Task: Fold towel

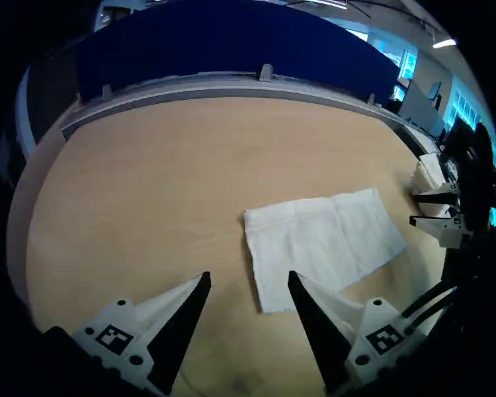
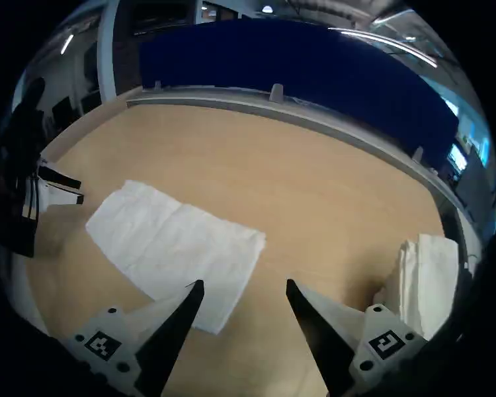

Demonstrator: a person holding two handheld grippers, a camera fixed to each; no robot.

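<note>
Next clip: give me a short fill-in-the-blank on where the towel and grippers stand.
1. The white towel lies ____ on the table, held by nothing.
2. The left gripper and the right gripper both have their jaws ____.
3. The partition behind the table is ____ in colour.
Missing words: flat; open; blue.

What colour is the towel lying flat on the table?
The towel is plain white, without a pattern. It shows best in the left gripper view.
</note>
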